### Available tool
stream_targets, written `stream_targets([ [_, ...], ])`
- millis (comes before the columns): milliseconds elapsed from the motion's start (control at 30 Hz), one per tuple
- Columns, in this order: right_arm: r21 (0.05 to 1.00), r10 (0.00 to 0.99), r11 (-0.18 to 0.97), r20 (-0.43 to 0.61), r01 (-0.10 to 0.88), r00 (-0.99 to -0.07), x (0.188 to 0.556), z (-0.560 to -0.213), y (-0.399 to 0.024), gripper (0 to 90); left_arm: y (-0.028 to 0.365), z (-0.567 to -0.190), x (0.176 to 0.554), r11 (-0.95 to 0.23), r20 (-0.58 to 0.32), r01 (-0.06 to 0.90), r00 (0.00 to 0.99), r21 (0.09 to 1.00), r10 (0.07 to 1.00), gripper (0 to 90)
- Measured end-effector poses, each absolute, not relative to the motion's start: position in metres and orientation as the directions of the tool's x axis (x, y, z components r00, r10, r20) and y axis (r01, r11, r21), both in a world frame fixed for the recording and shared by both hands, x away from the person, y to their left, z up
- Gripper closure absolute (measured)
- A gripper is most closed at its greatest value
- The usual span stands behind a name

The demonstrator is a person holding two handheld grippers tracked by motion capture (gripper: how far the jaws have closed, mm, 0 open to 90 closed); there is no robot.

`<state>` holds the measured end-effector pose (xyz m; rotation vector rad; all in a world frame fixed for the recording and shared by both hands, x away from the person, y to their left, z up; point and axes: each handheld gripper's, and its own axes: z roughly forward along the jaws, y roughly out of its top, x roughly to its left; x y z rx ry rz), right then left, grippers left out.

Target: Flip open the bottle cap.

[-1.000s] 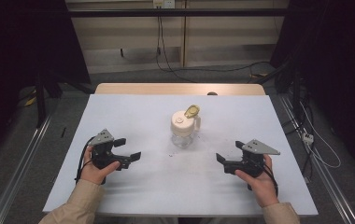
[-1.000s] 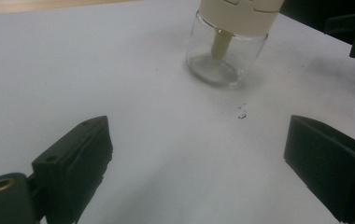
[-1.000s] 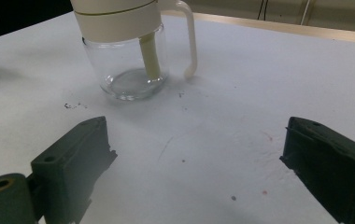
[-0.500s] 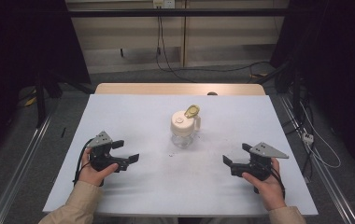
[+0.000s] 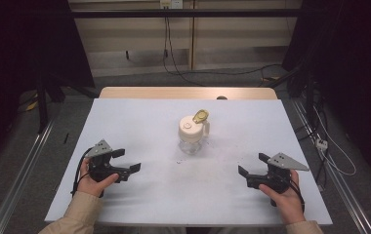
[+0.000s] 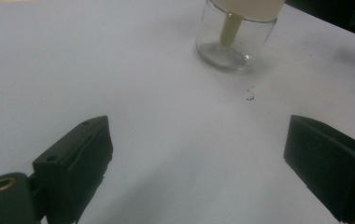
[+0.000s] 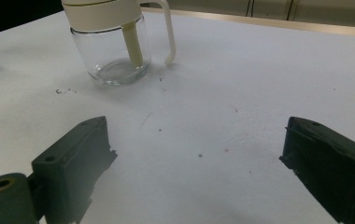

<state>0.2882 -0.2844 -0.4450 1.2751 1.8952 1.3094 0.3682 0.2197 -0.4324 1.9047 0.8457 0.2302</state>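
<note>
Nothing looks started: the jar (image 5: 192, 134) stands upright mid-table, lid on, its yellow flap (image 5: 200, 116) seemingly raised. Left gripper (image 5: 126, 165) and right gripper (image 5: 248, 171) rest near the table's near edge, jaws released, well apart from the jar; reaching and gripping remain

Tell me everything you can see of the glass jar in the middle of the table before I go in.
The glass jar stands upright near the middle of the white table, apart from both grippers. Its body is clear glass and looks empty, with a cream lid that looks like plastic and a thin cream handle down one side. A cream stem reaches from the lid almost to the bottom. A yellowish flap stands open on top. Dark specks lie beside its base.
</note>
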Motion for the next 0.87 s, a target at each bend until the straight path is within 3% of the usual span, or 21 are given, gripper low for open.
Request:
stream_targets([
  [867,0.902,0.89,0.136,0.071,0.41,-0.45,0.284,-0.448,-0.284,7.2,0.24,-0.438,0.36,-0.239,-0.196,0.456,0.719,0.857,0.667,7.7],
])
